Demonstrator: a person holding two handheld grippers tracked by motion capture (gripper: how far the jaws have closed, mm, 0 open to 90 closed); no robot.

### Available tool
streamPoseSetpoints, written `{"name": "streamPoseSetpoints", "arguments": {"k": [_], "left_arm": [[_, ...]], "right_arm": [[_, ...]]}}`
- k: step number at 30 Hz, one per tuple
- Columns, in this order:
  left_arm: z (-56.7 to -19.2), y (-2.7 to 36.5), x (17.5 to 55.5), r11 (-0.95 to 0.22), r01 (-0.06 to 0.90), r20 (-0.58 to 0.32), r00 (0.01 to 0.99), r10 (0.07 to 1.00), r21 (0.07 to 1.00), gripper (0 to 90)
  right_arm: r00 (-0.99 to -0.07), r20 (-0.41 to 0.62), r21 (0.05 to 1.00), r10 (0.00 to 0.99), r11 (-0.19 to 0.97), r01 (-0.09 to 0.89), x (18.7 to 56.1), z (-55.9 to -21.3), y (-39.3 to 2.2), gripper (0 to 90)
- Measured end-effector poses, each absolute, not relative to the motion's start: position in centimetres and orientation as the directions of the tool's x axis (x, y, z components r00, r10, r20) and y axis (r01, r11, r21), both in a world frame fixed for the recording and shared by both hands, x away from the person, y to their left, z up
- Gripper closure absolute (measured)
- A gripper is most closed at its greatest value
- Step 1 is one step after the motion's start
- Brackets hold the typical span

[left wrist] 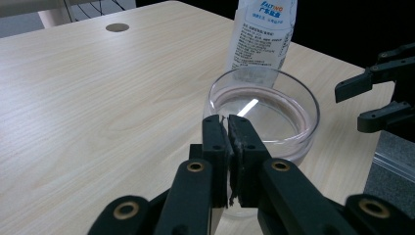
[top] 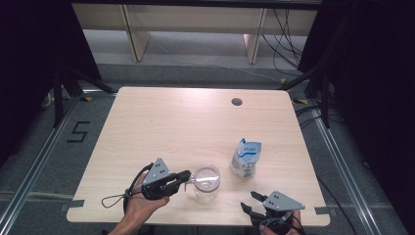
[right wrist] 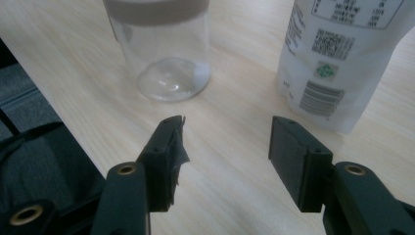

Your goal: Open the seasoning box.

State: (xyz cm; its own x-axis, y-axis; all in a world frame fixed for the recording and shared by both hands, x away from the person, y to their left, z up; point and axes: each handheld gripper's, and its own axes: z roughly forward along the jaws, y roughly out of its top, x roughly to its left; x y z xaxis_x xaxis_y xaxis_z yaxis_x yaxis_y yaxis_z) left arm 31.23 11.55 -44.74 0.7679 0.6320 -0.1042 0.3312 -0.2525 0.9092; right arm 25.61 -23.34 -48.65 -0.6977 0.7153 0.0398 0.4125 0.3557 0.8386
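An empty clear glass jar [top: 207,182] with a pinkish band under its rim stands near the table's front edge. My left gripper [top: 183,177] reaches it from the left. Its jaws are shut together at the jar's near side [left wrist: 227,122], and the spot they pinch is hidden. To the jar's right a white and blue pouch [top: 245,157] stands upright, with printed text and a barcode [right wrist: 337,54]. My right gripper [top: 249,201] hovers at the front edge, open and holding nothing [right wrist: 227,142]. It points between the jar [right wrist: 164,58] and the pouch.
The wooden table [top: 161,127] has a round cable hole [top: 237,102] at the back right. Dark floor and metal rails surround it. The table's front edge lies just under my right gripper [left wrist: 377,93].
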Motion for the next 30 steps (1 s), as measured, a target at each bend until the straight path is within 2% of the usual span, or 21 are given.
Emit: {"name": "streamPoseSetpoints", "arguments": {"k": [1, 4, 14, 15, 18, 19, 20, 22, 24, 27, 30], "left_arm": [[-44.8, 11.6, 31.2, -0.246, 0.336, -0.110, 0.764, 0.636, 0.909, 85.3], [-44.8, 11.6, 31.2, -0.247, 0.335, -0.109, 0.763, 0.637, 0.909, 85.1], [-44.8, 11.6, 31.2, -0.248, 0.330, -0.103, 0.764, 0.636, 0.911, 85.1], [-44.8, 11.6, 31.2, -0.247, 0.331, -0.105, 0.765, 0.636, 0.911, 85.1], [-44.9, 11.6, 31.2, -0.249, 0.326, -0.100, 0.766, 0.635, 0.912, 85.0], [-44.9, 11.6, 31.2, -0.248, 0.325, -0.099, 0.764, 0.637, 0.913, 85.1], [-44.9, 11.6, 31.2, -0.254, 0.319, -0.091, 0.767, 0.635, 0.913, 85.0], [-44.9, 11.6, 31.1, -0.252, 0.322, -0.093, 0.764, 0.638, 0.913, 85.1], [-44.9, 11.6, 31.1, -0.255, 0.319, -0.089, 0.765, 0.638, 0.913, 85.1], [-44.9, 11.6, 31.1, -0.254, 0.319, -0.089, 0.764, 0.639, 0.913, 85.1], [-44.9, 11.6, 31.1, -0.254, 0.317, -0.087, 0.764, 0.640, 0.914, 85.1]], "right_arm": [[-0.682, 0.059, 0.838, 0.729, 0.336, 0.431, 25.4, -48.6, -23.1, 51.2], [-0.698, -0.001, 0.859, 0.716, 0.358, 0.366, 26.0, -48.3, -22.9, 56.0], [-0.727, 0.000, 0.885, 0.687, 0.339, 0.320, 27.4, -47.7, -21.2, 70.9], [-0.721, 0.017, 0.877, 0.693, 0.336, 0.344, 27.3, -47.6, -21.0, 71.6], [-0.730, 0.008, 0.880, 0.683, 0.342, 0.329, 27.7, -47.6, -20.6, 74.5], [-0.739, -0.020, 0.887, 0.673, 0.354, 0.298, 28.0, -47.6, -20.5, 75.2], [-0.735, 0.007, 0.880, 0.677, 0.345, 0.326, 27.9, -47.6, -20.3, 76.0], [-0.745, -0.020, 0.885, 0.667, 0.359, 0.298, 28.2, -47.6, -20.2, 78.1], [-0.739, 0.012, 0.883, 0.673, 0.339, 0.323, 28.2, -47.7, -19.9, 79.3], [-0.746, -0.026, 0.889, 0.665, 0.356, 0.287, 28.5, -47.6, -19.8, 81.1], [-0.748, -0.006, 0.885, 0.663, 0.352, 0.305, 28.5, -47.5, -19.6, 82.1]]}}
